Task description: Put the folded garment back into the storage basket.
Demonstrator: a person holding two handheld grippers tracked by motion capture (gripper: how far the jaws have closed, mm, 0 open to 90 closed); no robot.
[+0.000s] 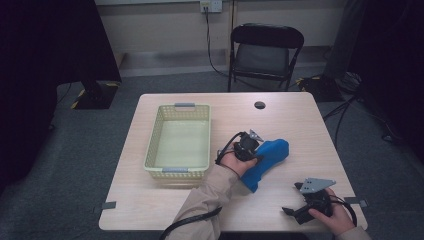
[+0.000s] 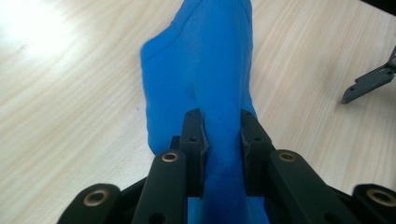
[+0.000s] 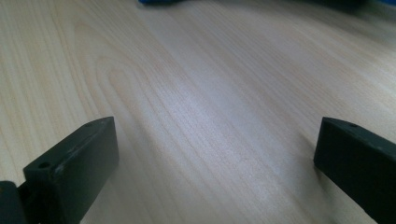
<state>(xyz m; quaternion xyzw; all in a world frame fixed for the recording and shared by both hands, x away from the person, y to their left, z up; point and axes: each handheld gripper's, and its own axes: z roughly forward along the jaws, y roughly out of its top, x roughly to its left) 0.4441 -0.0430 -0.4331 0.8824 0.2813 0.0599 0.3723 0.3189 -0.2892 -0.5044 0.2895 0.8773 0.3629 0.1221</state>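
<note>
Blue sock pinched on a pale wood table in a dim room with a folding chair [image 1: 266, 50]

I have my left gripper [image 2: 222, 140] clenched on the sock [image 1: 267, 162], which lies mid-table [image 1: 300, 125] right of the basket [image 1: 180, 141], long axis slanting from near edge up toward the far right; my right gripper [image 1: 295, 200] rests with jaws wide apart

Black left claw [image 2: 222, 140] with brass-ringed screw holes along its linkage arms, small dark holes in the jaw blocks. Right claw [image 1: 291, 211] black too, grey three-cornered plate on top, black cable looping off. Beige sleeve [image 1: 205, 202], cable trailing alongside
</note>
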